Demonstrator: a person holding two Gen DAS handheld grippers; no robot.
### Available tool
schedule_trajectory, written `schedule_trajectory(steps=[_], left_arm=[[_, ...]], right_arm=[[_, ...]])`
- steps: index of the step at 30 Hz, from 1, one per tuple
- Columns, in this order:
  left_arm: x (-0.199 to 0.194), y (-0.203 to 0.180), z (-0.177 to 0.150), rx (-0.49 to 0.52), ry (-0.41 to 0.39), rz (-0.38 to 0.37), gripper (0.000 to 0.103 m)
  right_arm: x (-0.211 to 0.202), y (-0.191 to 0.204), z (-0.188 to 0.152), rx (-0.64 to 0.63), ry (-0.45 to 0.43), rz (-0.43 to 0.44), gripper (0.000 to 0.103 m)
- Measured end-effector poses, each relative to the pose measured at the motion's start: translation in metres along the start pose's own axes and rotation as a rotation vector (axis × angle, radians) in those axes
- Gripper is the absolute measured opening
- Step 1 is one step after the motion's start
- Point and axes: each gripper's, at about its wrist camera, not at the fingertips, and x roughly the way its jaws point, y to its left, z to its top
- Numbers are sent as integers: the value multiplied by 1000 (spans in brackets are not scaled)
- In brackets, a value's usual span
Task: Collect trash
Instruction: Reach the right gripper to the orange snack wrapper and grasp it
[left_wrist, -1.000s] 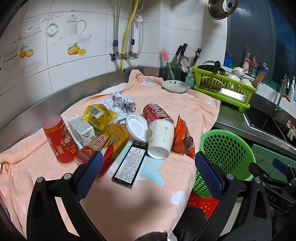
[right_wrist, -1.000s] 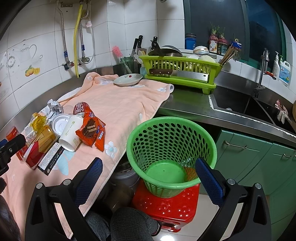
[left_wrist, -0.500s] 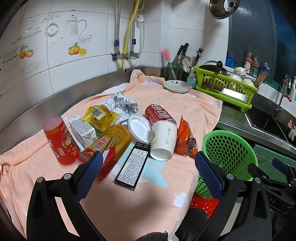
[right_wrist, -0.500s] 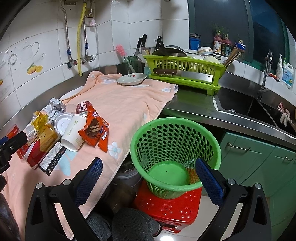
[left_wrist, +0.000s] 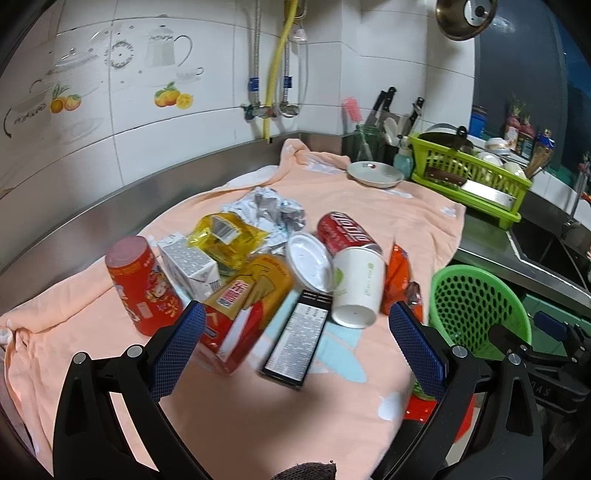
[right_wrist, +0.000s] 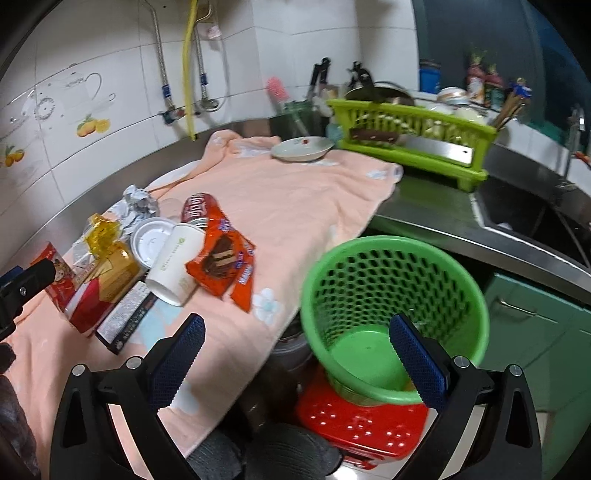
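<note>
From my left wrist camera, my left gripper (left_wrist: 295, 339) hangs wide open and empty over a peach towel (left_wrist: 229, 413). Just ahead, litter is clustered: a red can (left_wrist: 138, 284), a black box (left_wrist: 297, 341) and a tipped paper cup (left_wrist: 356, 288).

From my right wrist camera, my right gripper (right_wrist: 295, 349) is also spread and empty, above a green basket (right_wrist: 391, 295) standing on a red stool (right_wrist: 362, 428) beside the counter.

A peach cloth (left_wrist: 236, 398) with pale flowers is covering the worktop; a perforated green basket (right_wrist: 391, 291) is sitting on a red stool (right_wrist: 354, 424).
</note>
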Motion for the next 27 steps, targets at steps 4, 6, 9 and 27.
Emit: schedule_trajectory(steps=[4,6,9,27], left_arm=[[7,12,2,-20,15,18,98],[9,17,1,-27,21,29,98],[14,25,1,-36,26,47,98],[31,43,3,-40,45,53,97]], right_arm=[[13,5,10,11,14,85,96],[22,6,16,22,25,123,96],[35,11,25,22,41,161,96],[122,14,66,126,184,339,75]])
